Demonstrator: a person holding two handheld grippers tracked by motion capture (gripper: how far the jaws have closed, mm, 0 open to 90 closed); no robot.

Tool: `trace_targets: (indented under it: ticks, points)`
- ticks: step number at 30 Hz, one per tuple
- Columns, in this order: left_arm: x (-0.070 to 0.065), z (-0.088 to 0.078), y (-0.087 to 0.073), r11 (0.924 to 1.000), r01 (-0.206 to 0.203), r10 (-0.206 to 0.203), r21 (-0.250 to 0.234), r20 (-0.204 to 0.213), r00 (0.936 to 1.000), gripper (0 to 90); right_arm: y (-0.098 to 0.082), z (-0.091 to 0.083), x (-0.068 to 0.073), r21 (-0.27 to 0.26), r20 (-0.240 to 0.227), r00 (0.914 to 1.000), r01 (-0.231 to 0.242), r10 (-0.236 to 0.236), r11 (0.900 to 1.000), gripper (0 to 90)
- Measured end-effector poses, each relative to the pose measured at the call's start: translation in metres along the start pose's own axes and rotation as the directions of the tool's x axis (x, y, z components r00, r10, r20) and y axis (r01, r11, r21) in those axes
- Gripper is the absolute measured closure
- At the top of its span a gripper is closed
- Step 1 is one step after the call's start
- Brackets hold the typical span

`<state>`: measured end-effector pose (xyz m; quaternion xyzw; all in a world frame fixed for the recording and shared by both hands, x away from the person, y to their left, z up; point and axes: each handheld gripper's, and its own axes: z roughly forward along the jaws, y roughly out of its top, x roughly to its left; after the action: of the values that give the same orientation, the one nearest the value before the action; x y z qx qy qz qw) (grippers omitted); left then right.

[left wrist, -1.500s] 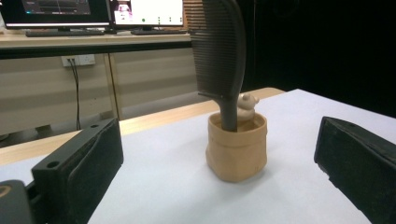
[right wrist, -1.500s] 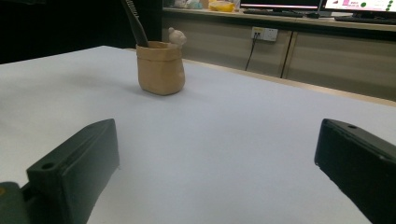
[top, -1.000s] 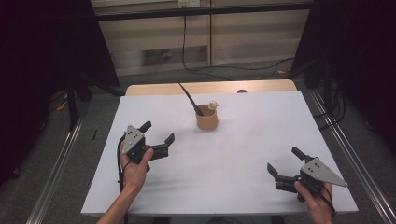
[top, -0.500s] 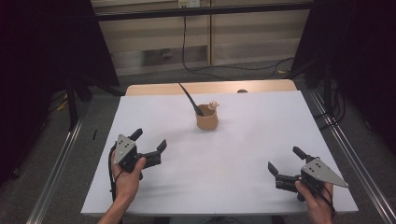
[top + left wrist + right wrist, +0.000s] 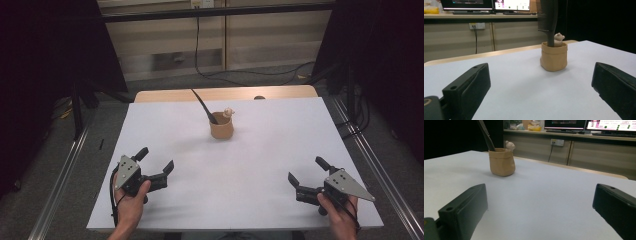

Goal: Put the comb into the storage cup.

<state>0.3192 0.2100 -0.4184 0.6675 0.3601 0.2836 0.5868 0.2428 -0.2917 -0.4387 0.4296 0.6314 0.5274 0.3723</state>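
The left gripper (image 5: 156, 161) had been drawn back toward the near left edge of the table (image 5: 280, 210); the right gripper (image 5: 306, 173) was left unmoved. Both were held wide open and empty. Nothing stood between them and the far cup (image 5: 221, 128), in which a comb (image 5: 202, 104) and a small figure (image 5: 229, 112) were kept.

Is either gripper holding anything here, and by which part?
Nothing is held. The left gripper and right gripper are both open, apart from the pot.
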Motion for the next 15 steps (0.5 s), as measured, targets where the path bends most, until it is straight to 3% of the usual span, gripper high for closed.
trace_targets:
  ticks: [8,10,12,15]
  points:
    - [0.002,-0.015,-0.004,0.9998,0.018,-0.018,0.002,-0.042,0.9989,2.2,0.000,0.000,0.000,-0.004,-0.007,1.0000,0.000,-0.001,1.000,0.0]
    - [0.002,-0.018,-0.006,0.9997,0.024,-0.023,0.009,-0.037,0.9991,2.2,0.000,-0.001,0.000,-0.005,-0.007,1.0000,0.002,-0.002,1.000,0.0]
    - [0.002,-0.021,-0.007,0.9999,0.006,-0.005,0.013,-0.052,0.9986,2.2,0.000,-0.001,0.000,-0.005,-0.007,1.0000,0.003,-0.003,1.000,0.0]
    - [0.002,-0.025,-0.007,0.9999,0.009,-0.008,0.013,-0.061,0.9981,2.2,0.000,-0.001,0.000,-0.004,-0.008,1.0000,0.002,-0.002,1.000,0.0]
